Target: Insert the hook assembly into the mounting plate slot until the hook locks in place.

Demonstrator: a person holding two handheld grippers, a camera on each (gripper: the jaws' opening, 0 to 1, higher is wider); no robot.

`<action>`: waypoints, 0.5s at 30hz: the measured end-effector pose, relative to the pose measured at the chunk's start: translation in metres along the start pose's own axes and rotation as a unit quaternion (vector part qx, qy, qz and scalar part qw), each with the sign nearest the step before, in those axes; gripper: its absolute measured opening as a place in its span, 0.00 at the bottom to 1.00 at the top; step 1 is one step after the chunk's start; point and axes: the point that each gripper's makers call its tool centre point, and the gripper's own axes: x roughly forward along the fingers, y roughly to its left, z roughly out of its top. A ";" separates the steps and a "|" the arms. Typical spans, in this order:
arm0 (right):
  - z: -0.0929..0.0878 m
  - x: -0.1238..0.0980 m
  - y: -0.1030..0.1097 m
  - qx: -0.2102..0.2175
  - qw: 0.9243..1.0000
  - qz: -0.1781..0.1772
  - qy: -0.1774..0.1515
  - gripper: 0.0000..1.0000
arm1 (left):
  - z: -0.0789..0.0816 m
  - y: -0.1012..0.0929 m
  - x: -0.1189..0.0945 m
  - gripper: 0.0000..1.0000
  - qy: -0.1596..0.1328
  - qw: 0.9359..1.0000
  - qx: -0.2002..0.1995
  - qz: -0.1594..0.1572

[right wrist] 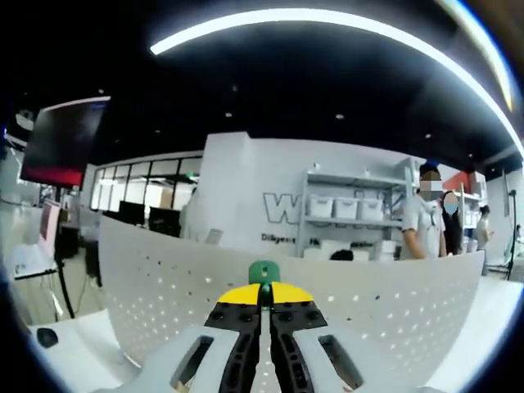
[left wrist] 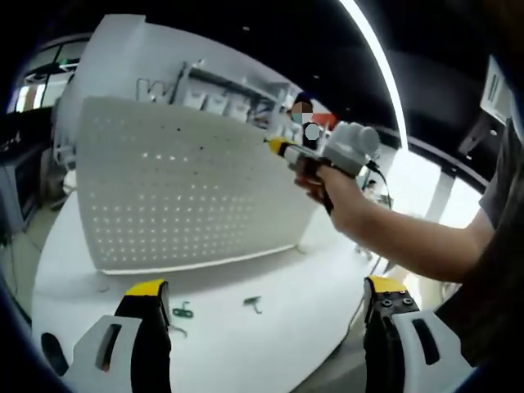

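A white perforated mounting plate (left wrist: pixel 188 196) stands upright on a round white table (left wrist: pixel 262 352). My left gripper (left wrist: pixel 266 291) hangs open and wide over the table's near side, holding nothing. Between its jaws, on the table, lie a small green hook (left wrist: pixel 182 311) and a small grey hook (left wrist: pixel 254 304). A hand holds my right gripper (left wrist: pixel 278 146) up at the plate's upper right edge. In the right gripper view, my right gripper (right wrist: pixel 264 293) is shut on a green hook piece (right wrist: pixel 264 272), just in front of the top of the plate (right wrist: pixel 368 311).
Behind the plate stand a white wall and a shelf with white bins (right wrist: pixel 344 209). Two people (right wrist: pixel 426 221) stand at the back right. The person's forearm (left wrist: pixel 409 237) crosses the right side of the left gripper view. The table edge (left wrist: pixel 327 360) runs close on the right.
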 end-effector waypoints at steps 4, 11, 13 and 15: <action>-0.009 0.004 -0.002 0.002 1.000 -0.002 0.008 0.00 | -0.001 0.001 0.001 1.00 -0.002 1.000 -0.008 0.000; -0.015 0.009 -0.008 0.015 1.000 -0.016 0.011 0.00 | -0.001 0.001 0.006 1.00 -0.002 1.000 -0.010 0.003; -0.017 0.011 -0.009 0.018 1.000 -0.020 0.012 0.00 | -0.001 0.002 0.007 1.00 -0.001 1.000 -0.009 0.006; -0.018 0.013 -0.009 0.024 0.999 -0.020 0.015 0.00 | -0.002 0.005 0.006 1.00 0.000 1.000 -0.010 0.012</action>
